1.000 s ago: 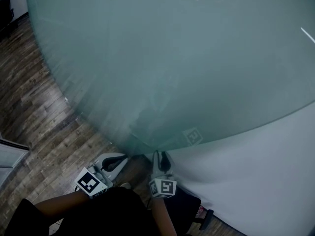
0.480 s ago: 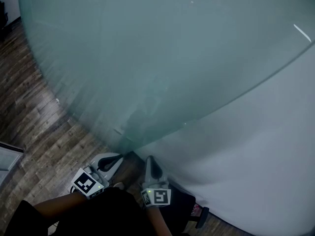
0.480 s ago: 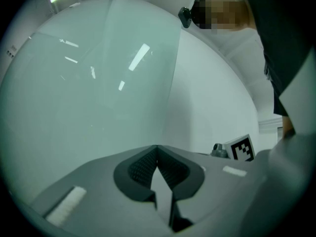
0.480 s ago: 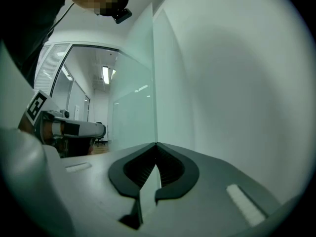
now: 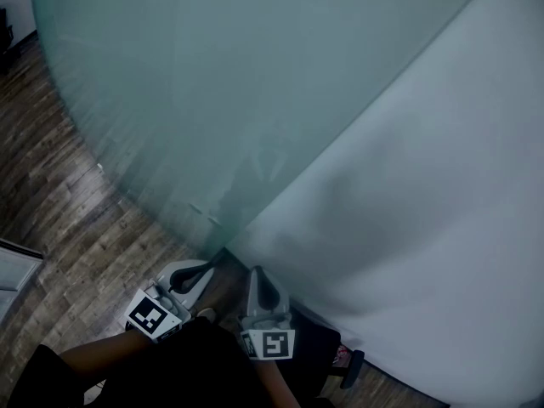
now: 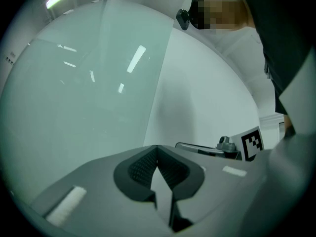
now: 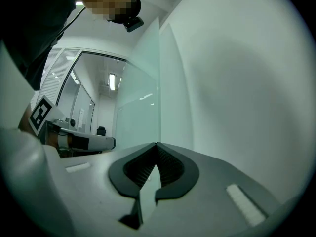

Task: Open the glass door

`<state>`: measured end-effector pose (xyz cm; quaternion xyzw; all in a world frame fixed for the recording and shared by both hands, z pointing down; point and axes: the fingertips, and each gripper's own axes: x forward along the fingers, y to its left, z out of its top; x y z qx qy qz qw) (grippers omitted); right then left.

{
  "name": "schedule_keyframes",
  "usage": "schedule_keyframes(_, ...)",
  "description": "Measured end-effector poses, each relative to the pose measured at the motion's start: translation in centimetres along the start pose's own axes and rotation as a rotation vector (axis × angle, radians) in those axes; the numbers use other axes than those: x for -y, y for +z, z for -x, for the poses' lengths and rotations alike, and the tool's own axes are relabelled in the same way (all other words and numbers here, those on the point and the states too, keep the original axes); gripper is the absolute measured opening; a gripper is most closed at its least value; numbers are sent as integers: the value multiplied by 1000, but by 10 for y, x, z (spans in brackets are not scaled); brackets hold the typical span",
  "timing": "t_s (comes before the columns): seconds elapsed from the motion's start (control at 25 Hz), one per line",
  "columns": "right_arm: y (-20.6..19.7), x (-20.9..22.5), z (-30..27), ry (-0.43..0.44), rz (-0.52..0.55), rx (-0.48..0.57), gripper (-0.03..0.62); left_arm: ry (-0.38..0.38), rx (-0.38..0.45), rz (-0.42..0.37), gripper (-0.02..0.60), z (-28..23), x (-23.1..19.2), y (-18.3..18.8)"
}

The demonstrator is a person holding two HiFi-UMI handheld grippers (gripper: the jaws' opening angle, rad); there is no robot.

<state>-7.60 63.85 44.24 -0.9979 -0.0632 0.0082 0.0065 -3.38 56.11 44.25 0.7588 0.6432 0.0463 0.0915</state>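
1. Fingers: the left gripper (image 6: 157, 149) has its pads (image 6: 140, 169) clenched tip to tip with nothing between them. The right gripper (image 7: 157, 146) is the same: pads (image 7: 172, 166) pressed together, empty.
2. Both point level towards the glass door (image 5: 212, 83), near its vertical edge (image 5: 357, 109). In the head view, the left gripper's tip sits right at the foot of that edge. The right gripper is just on the wall side of it. No view shows whether either touches the glass.
3. Task's thing: the frosted pane fills everything left of the edge, and the white wall (image 5: 425, 228) fills everything right of it. No handle is in view.
4. Step, my read: ambiguous. Closed, empty jaws at the edge fit a push on the pane with shut tips. They also fit a leaf already swung, with the grippers clear of it. The right gripper view shows the pane nearly edge-on. Beyond the edge, away from the wall, there is a dark-framed opening (image 7: 84, 93). That hints at a swung leaf but doesn't prove it.
5. Next move: I'm not calling one. Any contact with the glass would want slow, flat pressure close to the edge, since the pane looks smooth and offers nothing to pinch.
6. Surface and room: the glass is glossy and reflects light strips. The wood-plank floor (image 5: 68, 219) runs left of the edge, with a white panel (image 5: 10, 270) at the far left. A ceiling light (image 7: 112, 81) is on beyond the opening.
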Motion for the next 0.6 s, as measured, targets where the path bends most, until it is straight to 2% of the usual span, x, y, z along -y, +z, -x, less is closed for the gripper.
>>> schedule_keyframes(0.12,-8,2,5,11,-5,9,0,25,-15,-6,0,4,6,-15)
schedule_keyframes(0.32,-1,0,9,27,-12,0,0,35,14,-10,0,6,14,-5)
schedule_keyframes(0.6,8,12,15,8,18,15,0,49,-26,-30,0,2,25,-20)
